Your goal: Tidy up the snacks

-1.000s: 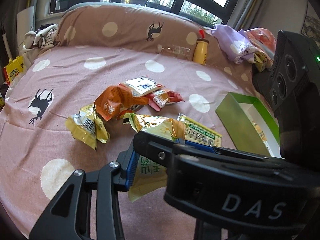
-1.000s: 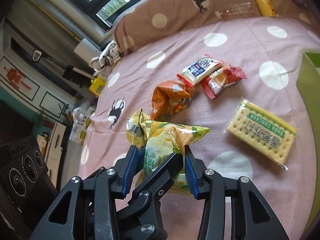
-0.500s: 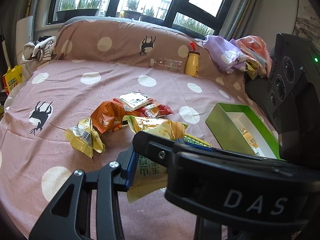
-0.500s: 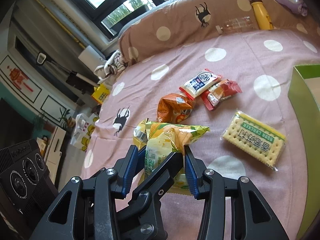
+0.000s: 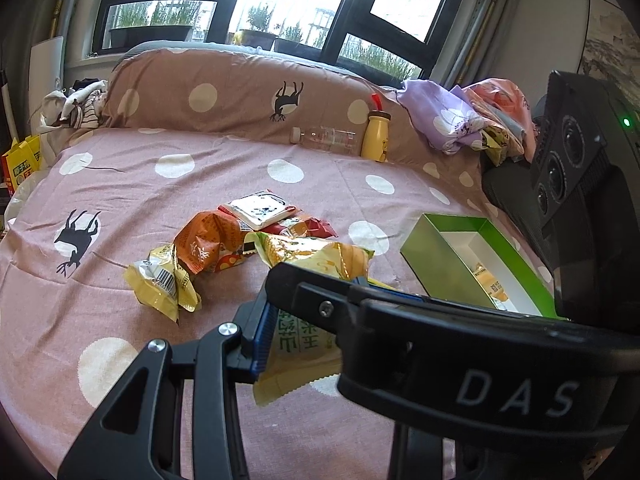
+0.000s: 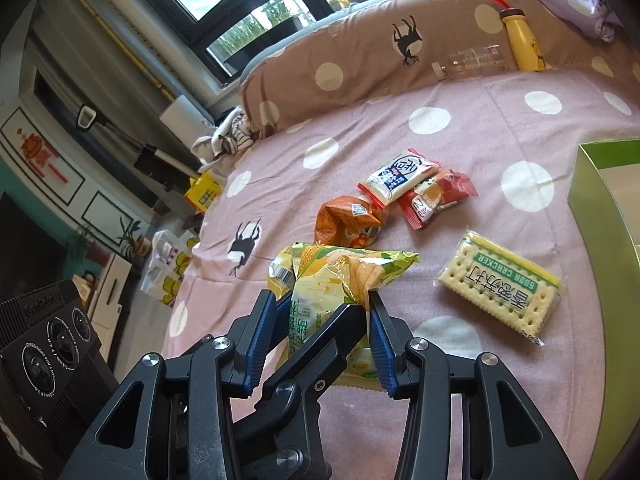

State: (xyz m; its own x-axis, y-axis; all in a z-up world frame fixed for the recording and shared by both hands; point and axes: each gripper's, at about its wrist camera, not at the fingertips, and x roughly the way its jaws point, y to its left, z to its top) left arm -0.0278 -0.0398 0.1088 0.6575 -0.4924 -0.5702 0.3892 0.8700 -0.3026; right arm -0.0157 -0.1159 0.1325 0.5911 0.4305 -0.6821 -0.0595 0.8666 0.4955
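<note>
Over the near edge of the bed: I have both grippers on one corn snack bag [image 6: 344,276], held clear of the pink spotted sheet [image 5: 120,184].
Right gripper [image 6: 322,304]: its own view shows both blue pads closed in on the bag's sides, pinching it just below the puffed top.
Left gripper [image 5: 304,332]: its view gives me one blue pad pressed flat on the bag's lower half. The other finger is hidden behind the right gripper's body. From the right view a black finger of it lies across the bag's front, so I read it as clamped on the bag.
Green box [image 5: 440,264]: it sits at the right edge of the bed. Only the left view looks inside, where a yellow packet [image 5: 490,284] lies on the white floor. The right view catches just an outer wall.
Soda cracker pack [image 6: 500,292]: it lies flat between the held bag and the box. It is plain in the right view and almost wholly covered in the left.
Yellow crumpled packet [image 5: 160,284]: it is clear in the left view, left of the held bag. In the right view it mostly hides behind that bag.
Middle of the bed: an orange bag [image 5: 208,240], a white-and-blue packet [image 6: 394,178] and a red packet [image 6: 436,198] lie bunched together.
Far edge: a yellow bottle [image 5: 376,136] stands and a clear bottle [image 5: 326,138] lies against the brown bolster [image 5: 240,96].
</note>
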